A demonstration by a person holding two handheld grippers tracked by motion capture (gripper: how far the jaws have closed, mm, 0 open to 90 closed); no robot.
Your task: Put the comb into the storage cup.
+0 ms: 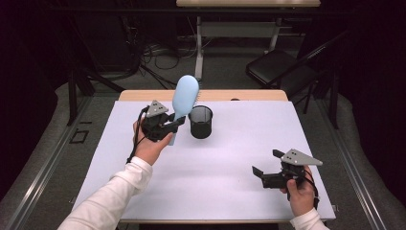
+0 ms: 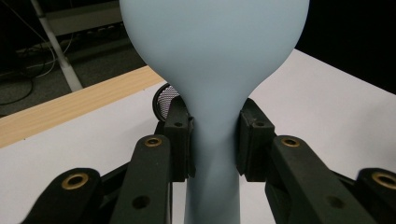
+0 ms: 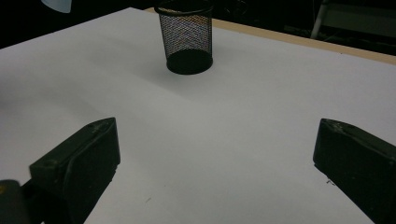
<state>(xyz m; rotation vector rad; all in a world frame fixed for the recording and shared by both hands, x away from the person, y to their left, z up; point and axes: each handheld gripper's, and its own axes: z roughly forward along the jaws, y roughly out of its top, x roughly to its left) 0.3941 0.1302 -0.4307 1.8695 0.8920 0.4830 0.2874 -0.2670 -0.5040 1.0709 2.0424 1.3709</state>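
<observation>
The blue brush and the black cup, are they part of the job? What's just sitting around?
Part of the job: blue hairbrush, clamped in the left gripper; black mesh cup beside it.

Just around: folding chair, floor cables; right gripper, open.

In the high view the white tabletop [image 1: 230, 167] is evenly and brightly lit from above, while the floor and room behind sink into near darkness. Shadows on it are soft and faint. The picture is slightly soft overall, without glare. In the left gripper view the pale blue brush [image 2: 212, 70] looms close and smooth, with mild blur at its upper edges and a dim background. In the right gripper view the mesh cup [image 3: 187, 39] casts a weak shadow, and the near black jaws look underexposed and a little blurred
</observation>
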